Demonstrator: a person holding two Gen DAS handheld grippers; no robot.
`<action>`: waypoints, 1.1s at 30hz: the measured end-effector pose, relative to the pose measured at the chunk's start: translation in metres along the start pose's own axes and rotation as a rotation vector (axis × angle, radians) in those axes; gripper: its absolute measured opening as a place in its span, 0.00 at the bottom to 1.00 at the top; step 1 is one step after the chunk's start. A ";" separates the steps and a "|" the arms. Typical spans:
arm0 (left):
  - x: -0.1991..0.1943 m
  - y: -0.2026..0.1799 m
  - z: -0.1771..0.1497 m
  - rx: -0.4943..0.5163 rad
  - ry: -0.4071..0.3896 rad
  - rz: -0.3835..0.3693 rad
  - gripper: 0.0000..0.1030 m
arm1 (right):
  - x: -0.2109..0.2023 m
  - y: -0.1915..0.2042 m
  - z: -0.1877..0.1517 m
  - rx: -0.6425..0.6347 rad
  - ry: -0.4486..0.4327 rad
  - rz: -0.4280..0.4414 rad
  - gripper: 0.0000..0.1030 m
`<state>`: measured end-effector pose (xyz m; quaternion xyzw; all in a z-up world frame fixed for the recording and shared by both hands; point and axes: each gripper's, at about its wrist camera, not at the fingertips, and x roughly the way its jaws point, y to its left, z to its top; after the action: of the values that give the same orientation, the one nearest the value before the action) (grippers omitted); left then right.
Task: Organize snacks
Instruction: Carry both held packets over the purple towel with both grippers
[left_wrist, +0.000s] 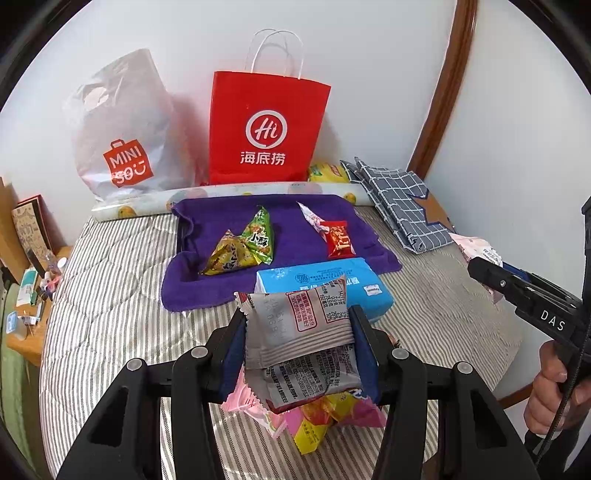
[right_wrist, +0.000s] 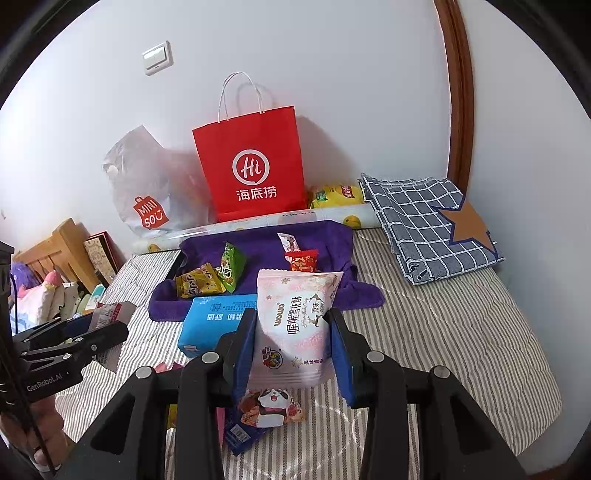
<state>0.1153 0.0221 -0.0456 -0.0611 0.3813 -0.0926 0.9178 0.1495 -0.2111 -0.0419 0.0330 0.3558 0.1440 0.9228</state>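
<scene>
My left gripper (left_wrist: 298, 317) is shut on a silver snack packet (left_wrist: 303, 343) with a red label, held above a pile of pink and yellow snacks (left_wrist: 314, 417) on the striped bed. My right gripper (right_wrist: 291, 316) is shut on a pink-white snack packet (right_wrist: 295, 291), held over a panda-print packet (right_wrist: 273, 404). Ahead lies a tray lined with a purple towel (left_wrist: 288, 210), holding a green packet (left_wrist: 260, 236), a yellow packet (left_wrist: 229, 254) and a red packet (left_wrist: 340, 240). A blue tissue pack (left_wrist: 332, 280) rests against the tray's near edge.
A red paper bag (left_wrist: 266, 129) and a white plastic bag (left_wrist: 125, 147) stand against the wall behind a roll of printed paper (left_wrist: 221, 195). Folded checked cloth (right_wrist: 424, 225) lies at the right. A cluttered wooden bedside table (left_wrist: 29, 295) is off the bed's left edge.
</scene>
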 end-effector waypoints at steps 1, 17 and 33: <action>0.001 0.000 0.002 0.001 0.000 0.001 0.51 | 0.001 0.000 0.002 -0.001 0.000 0.000 0.35; 0.024 0.002 0.039 0.011 0.003 0.016 0.51 | 0.028 -0.007 0.032 -0.004 0.003 0.016 0.35; 0.076 0.036 0.093 -0.005 0.031 0.078 0.51 | 0.092 -0.014 0.069 -0.011 0.018 0.022 0.35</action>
<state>0.2386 0.0444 -0.0395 -0.0470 0.3981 -0.0568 0.9144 0.2638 -0.1953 -0.0529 0.0304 0.3626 0.1561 0.9183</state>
